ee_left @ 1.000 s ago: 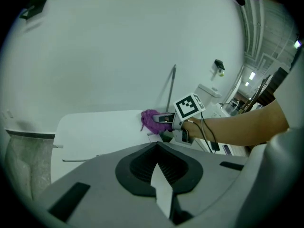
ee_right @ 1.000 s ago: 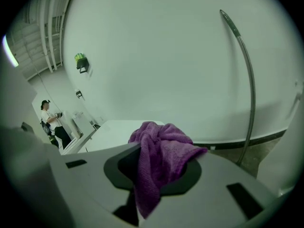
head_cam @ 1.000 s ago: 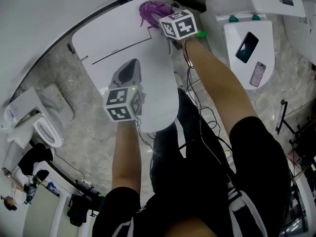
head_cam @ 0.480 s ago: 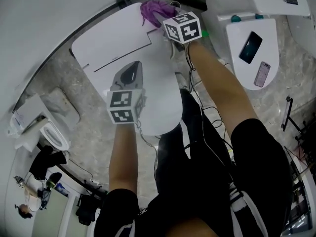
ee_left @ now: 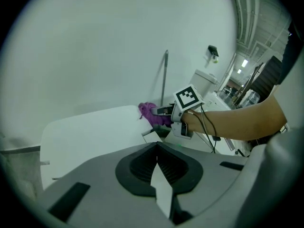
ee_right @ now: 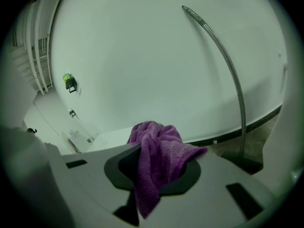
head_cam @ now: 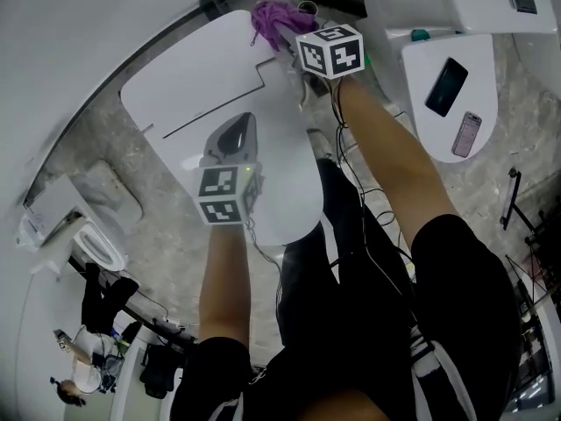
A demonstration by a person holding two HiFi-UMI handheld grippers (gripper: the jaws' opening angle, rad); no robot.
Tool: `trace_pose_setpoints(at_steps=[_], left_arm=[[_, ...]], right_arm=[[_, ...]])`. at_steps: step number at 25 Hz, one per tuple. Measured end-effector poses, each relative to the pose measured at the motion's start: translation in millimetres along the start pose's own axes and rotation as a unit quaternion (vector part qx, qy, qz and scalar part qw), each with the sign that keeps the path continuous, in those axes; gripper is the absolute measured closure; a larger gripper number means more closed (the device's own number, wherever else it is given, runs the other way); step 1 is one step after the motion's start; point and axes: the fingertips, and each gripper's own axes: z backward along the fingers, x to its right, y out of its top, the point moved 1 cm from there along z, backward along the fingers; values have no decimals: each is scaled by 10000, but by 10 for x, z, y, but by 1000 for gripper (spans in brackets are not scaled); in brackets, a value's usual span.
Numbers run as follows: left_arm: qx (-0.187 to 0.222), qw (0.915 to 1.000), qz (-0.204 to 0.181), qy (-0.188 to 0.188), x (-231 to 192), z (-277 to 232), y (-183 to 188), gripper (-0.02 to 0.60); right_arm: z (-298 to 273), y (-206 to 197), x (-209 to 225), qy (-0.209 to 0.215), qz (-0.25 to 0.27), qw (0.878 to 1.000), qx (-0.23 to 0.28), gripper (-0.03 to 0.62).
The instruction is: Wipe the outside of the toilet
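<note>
A white toilet (head_cam: 202, 82) with its lid shut fills the middle of the head view. My right gripper (head_cam: 287, 32) is at the rear right corner of the toilet. It is shut on a crumpled purple cloth (head_cam: 273, 16), which bulges out between the jaws (ee_right: 156, 151). My left gripper (head_cam: 234, 128) hovers over the lid (head_cam: 285, 182), shut, with nothing in it. In the left gripper view the jaws (ee_left: 156, 150) meet tip to tip, and beyond them are the cloth (ee_left: 150, 113) and the right gripper (ee_left: 165, 111).
A second toilet (head_cam: 421, 125) at the right carries a black phone (head_cam: 440, 84) and a pink phone (head_cam: 465, 133). A smaller toilet (head_cam: 88, 235) stands at the lower left. A curved metal pipe (ee_right: 229, 65) runs up the white wall behind. Cables trail down from both grippers.
My right gripper and the cloth have shifted slightly right along the toilet's rear corner. The left gripper has barely moved over the lid.
</note>
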Motion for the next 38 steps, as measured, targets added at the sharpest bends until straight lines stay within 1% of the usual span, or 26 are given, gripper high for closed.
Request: trace_pose_setpoints(at_steps=[4, 7, 11, 17, 20, 24, 27, 30, 33, 38], left_arm=[[62, 10000, 17, -34, 20, -85, 5, 572], [-80, 10000, -45, 6, -3, -168, -97, 572], [-185, 9997, -179, 49, -60, -238, -186, 572], [-242, 9983, -522, 38, 56, -253, -129, 572], [-268, 9977, -624, -33, 101, -311, -144, 572], [-342, 9967, -732, -71, 140, -349, -231, 572], [-410, 9962, -760, -67, 168, -345, -355, 572], [-445, 9954, -841, -124, 243, -324, -449, 572], [-444, 9949, -889, -194, 310, -283, -507, 572], [-428, 9940, -967, -285, 331, -240, -643, 572]], right_arm=[[-95, -89, 61, -11, 110, 9996, -240, 519], [-194, -229, 81, 89, 179, 9987, -460, 523], [-269, -299, 136, 281, 93, 9982, -529, 524], [-361, -470, 244, 425, 14, 9961, -767, 528], [-381, -561, 295, 415, 0, 9947, -943, 528], [-354, -652, 301, 408, 142, 9937, -1036, 528], [-310, -738, 294, 353, 87, 9949, -939, 530], [-273, -814, 303, 322, -97, 9960, -830, 530], [-228, -870, 323, 278, -105, 9959, -858, 530], [-89, -1210, 312, 205, -56, 9938, -1088, 531]])
